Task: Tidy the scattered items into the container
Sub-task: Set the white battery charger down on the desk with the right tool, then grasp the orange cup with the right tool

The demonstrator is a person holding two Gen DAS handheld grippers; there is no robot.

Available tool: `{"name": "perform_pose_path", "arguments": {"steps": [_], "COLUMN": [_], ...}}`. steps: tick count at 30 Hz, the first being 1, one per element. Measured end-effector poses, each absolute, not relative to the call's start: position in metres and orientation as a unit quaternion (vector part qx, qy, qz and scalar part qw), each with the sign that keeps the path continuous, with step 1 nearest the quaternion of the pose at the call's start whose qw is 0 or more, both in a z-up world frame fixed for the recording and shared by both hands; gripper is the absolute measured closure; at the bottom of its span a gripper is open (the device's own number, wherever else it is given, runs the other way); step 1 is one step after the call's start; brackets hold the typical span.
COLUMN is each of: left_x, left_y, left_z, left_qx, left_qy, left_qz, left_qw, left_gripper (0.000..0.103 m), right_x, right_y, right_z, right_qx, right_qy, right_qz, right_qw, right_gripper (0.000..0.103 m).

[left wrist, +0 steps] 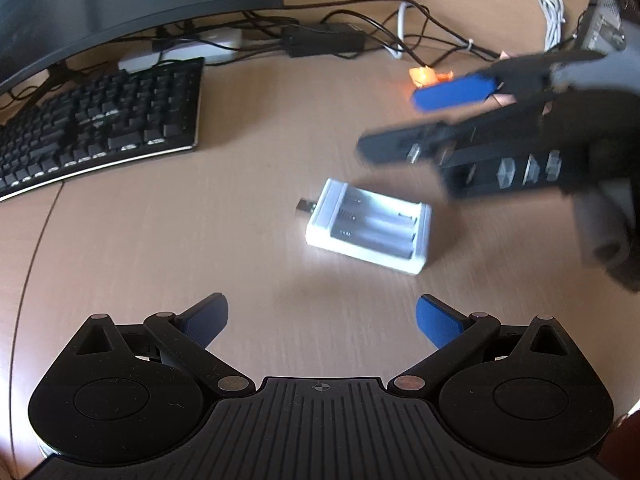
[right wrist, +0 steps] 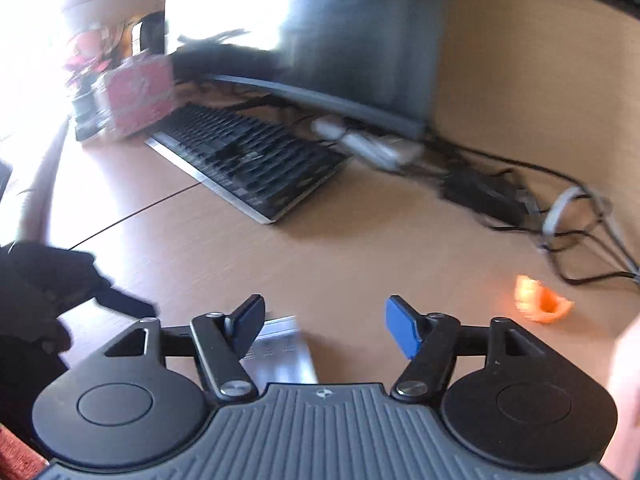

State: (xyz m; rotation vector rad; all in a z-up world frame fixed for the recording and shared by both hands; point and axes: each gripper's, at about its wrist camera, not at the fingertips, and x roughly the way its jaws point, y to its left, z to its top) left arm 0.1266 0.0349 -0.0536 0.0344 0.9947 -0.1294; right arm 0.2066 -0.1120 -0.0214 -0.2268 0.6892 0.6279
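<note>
I'm over a wooden desk [left wrist: 160,260] that holds a dark monitor [left wrist: 120,0] at the back, a black keyboard [left wrist: 100,128] in front of it and a tangle of cables [left wrist: 360,36] along the wall; none of that is mine to tidy. No container shows in either view, unless the blurred pink box [right wrist: 136,96] beyond the keyboard in the right wrist view is it, and I can't tell that. So progress reads as early: at least two loose items sit out on the desk and nothing is visibly put away. The bigger one is the white battery charger [left wrist: 368,226], lying flat mid-desk with cells in its slots and its plug pointing toward the keyboard, just ahead of my left gripper [left wrist: 322,316]. That gripper's jaws stand wide apart with nothing between them. My right gripper [right wrist: 324,326] also has its jaws released and empty; the pale edge of the charger shows just under its left finger, not gripped. In the left view it hangs blurred above and beyond the charger. The smaller item is an orange scrap [right wrist: 542,300], crumpled, near the cables and well apart from the charger. Left to do, as I judge it: pick up the charger, then the scrap, and find the container.
</note>
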Motion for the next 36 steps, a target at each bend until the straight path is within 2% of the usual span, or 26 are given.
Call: {"name": "perform_pose_path", "arguments": {"steps": [4, 8, 17, 24, 26, 31, 36], "left_x": [0.125, 0.125, 0.120, 0.119, 0.121, 0.131, 0.148], "left_y": [0.031, 0.036, 0.056, 0.073, 0.074, 0.063, 0.038], "left_z": [-0.053, -0.051, -0.049, -0.054, -0.054, -0.053, -0.053], "left_qx": [0.030, 0.034, 0.015, 0.003, 0.000, 0.000, 0.016], "left_qy": [0.473, 0.472, 0.468, 0.476, 0.477, 0.473, 0.462], "left_qz": [-0.056, -0.042, -0.032, -0.029, -0.031, -0.056, -0.083], "left_qw": [0.879, 0.880, 0.883, 0.879, 0.878, 0.879, 0.883], "left_gripper": [0.001, 0.000, 0.000, 0.000, 0.000, 0.000, 0.000], "right_x": [0.223, 0.240, 0.289, 0.334, 0.339, 0.311, 0.246], "right_y": [-0.138, -0.155, -0.163, -0.176, -0.179, -0.178, -0.186], "right_z": [-0.022, -0.028, -0.054, -0.078, -0.080, -0.067, -0.053], "right_qx": [-0.107, -0.094, -0.078, -0.009, 0.003, -0.005, -0.030], "right_qy": [0.328, 0.318, 0.289, 0.332, 0.345, 0.333, 0.334], "right_qz": [0.232, 0.174, 0.079, 0.011, 0.015, 0.038, 0.084], "right_qw": [0.910, 0.927, 0.951, 0.943, 0.938, 0.942, 0.938], "right_gripper": [0.031, 0.023, 0.023, 0.023, 0.042, 0.043, 0.043]}}
